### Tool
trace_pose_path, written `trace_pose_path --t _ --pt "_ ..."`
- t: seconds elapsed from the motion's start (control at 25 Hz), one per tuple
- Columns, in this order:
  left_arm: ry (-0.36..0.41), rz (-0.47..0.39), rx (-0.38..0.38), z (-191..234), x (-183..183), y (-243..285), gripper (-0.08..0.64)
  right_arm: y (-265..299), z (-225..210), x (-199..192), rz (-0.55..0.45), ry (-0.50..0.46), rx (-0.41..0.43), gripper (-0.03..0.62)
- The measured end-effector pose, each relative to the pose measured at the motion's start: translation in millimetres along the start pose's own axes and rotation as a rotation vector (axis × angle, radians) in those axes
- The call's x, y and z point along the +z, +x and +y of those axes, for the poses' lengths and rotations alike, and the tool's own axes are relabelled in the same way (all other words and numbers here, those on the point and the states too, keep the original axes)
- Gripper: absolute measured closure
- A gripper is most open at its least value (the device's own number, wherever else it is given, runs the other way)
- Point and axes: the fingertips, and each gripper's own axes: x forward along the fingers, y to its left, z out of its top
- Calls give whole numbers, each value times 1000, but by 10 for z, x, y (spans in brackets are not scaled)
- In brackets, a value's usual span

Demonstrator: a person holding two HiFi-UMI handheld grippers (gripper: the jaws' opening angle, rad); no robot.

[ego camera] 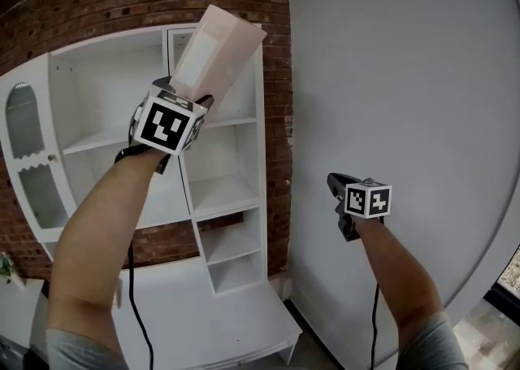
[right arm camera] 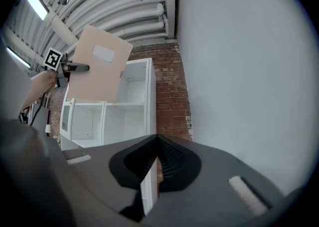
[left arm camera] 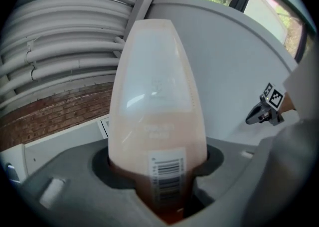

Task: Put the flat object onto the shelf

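Pink and stiff, the flat object [ego camera: 218, 51] sticks up out of my left gripper [ego camera: 185, 100], whose half-open jaws clamp its barcoded lower end. It hangs in front of the white shelf's [ego camera: 221, 194] upper compartments, not yet resting on it. My right gripper [ego camera: 335, 183], off to the shelf's right, has its jaws together on nothing. The risk, as I see it, is the tall free end catching a shelf edge as I push in. That could lever the object out of a grip that holds only its bottom.
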Motion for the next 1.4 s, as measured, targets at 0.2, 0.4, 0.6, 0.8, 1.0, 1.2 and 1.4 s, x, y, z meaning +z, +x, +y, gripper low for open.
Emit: trace_pose_path --t 0.2,0.4,0.6,0.8,1.0,1.2,1.4 --pt "107 48 75 135 117 226 275 103 -35 -45 8 2 1 583" --pt "143 98 113 115 150 447 276 123 -76 -47 -1 4 -12 583" --pt "70 180 190 148 85 692 279 119 -74 -89 7 4 -29 583" --pt "69 271 252 97 28 904 279 66 -128 -122 16 12 -41 583" --pt "147 303 288 45 -20 1053 279 -45 -257 -138 18 12 -82 583" --pt "216 326 322 -19 -58 1140 281 -104 -418 -247 44 27 -90 583" --pt "178 361 314 -10 -10 1096 282 -113 -522 -350 71 40 -112 583"
